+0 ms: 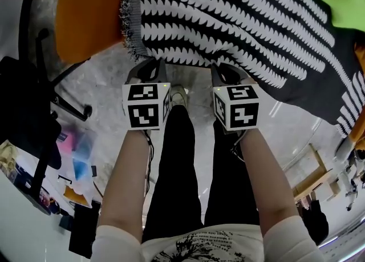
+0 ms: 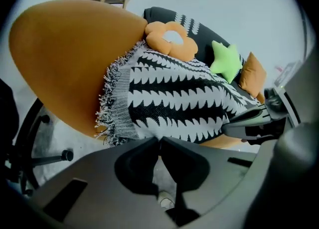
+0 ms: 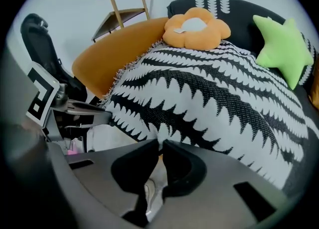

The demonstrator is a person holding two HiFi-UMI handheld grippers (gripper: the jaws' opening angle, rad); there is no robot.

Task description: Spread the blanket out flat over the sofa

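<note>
A black-and-white zigzag blanket (image 1: 228, 15) with a fringed end (image 1: 130, 21) lies draped over the orange sofa (image 1: 85, 15). Its front hem hangs toward me. My left gripper (image 1: 149, 67) is at that hem near the fringed corner, and in the left gripper view its tips (image 2: 159, 139) are pinched together on the blanket's edge (image 2: 169, 108). My right gripper (image 1: 227, 69) holds the same hem a short way to the right. Its tips (image 3: 160, 144) are closed on the cloth (image 3: 209, 98). Both marker cubes face up.
An orange flower cushion (image 3: 197, 27), a green star cushion (image 3: 281, 48) and an orange pillow (image 2: 252, 76) rest on the sofa back. A black office chair with a wheeled base (image 1: 63, 101) stands left. Wooden furniture (image 1: 311, 175) is at the right. My legs and a shoe (image 1: 179, 98) are between the grippers.
</note>
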